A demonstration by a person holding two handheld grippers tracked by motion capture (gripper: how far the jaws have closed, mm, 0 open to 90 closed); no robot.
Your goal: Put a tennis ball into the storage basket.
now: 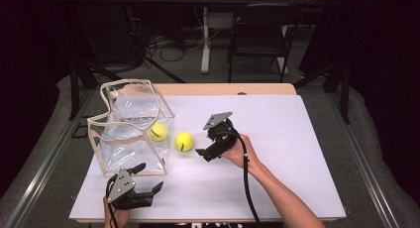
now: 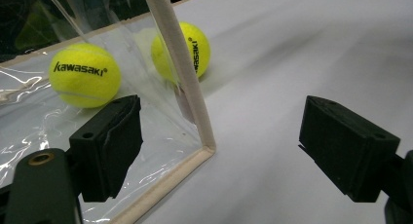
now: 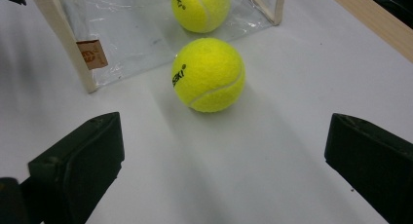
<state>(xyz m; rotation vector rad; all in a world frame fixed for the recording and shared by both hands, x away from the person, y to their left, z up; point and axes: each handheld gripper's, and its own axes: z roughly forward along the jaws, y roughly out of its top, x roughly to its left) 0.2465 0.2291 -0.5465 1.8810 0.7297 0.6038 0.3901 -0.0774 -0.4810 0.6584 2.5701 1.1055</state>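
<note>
Ball count stood at two: one tennis ball looked to be inside the clear bag, near its right wall, and the second tennis ball sat on the white desk just outside that wall. My read: roughly half done, one ball bagged, one left, assuming the job was loading balls into the bag.

The loose ball lay just left of the right gripper, near but not touching. In the right gripper view it sat ahead of the jaws and between their lines, jaws spread wide, nothing held. Good line for a straight reach and grab.

Left gripper hung at the desk's near edge, just in front of the bag's lower right corner, jaws also wide and empty. From its own view one jaw sat close against the bag's clear front wall and the trimmed corner edge stood between the jaws. Probably positioned to steady the bag.
</note>
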